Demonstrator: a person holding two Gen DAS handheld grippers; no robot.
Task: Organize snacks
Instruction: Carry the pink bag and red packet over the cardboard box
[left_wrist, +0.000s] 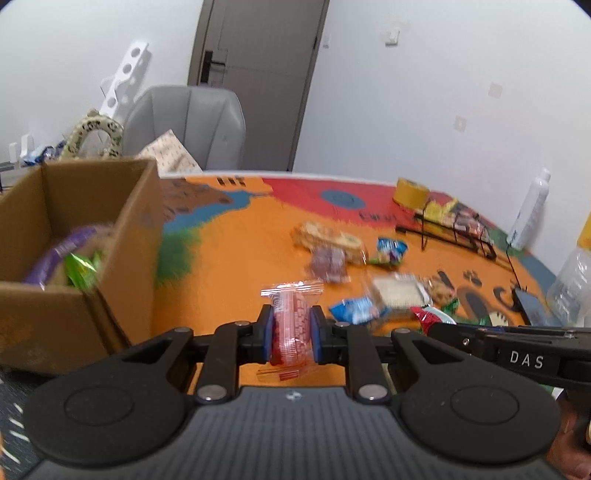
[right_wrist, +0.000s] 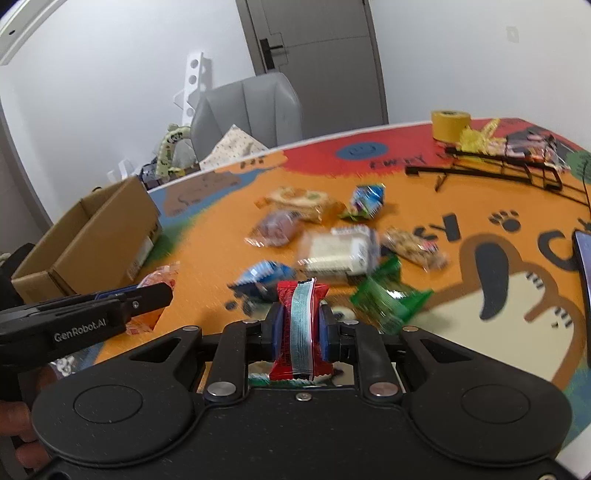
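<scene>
My left gripper (left_wrist: 291, 330) is shut on a clear-wrapped red and white snack pack (left_wrist: 291, 325), held above the colourful table mat (left_wrist: 229, 266). My right gripper (right_wrist: 300, 326) is shut on a red packet with a pale blue strip (right_wrist: 301, 332). A cardboard box (left_wrist: 77, 236) stands at the left with a purple packet (left_wrist: 61, 254) and a green packet (left_wrist: 83, 269) inside; it also shows in the right wrist view (right_wrist: 96, 240). Several loose snacks lie mid-table, such as a white bar (right_wrist: 340, 251), a blue pack (right_wrist: 264, 277) and a green pack (right_wrist: 388, 299).
A black wire rack (right_wrist: 517, 162) holding snacks and a yellow tape roll (right_wrist: 448, 125) stand at the far right of the table. A white bottle (left_wrist: 530, 210), a clear bottle (left_wrist: 570, 284) and a phone (left_wrist: 530, 304) sit at the right edge. A grey chair (left_wrist: 188, 122) is behind.
</scene>
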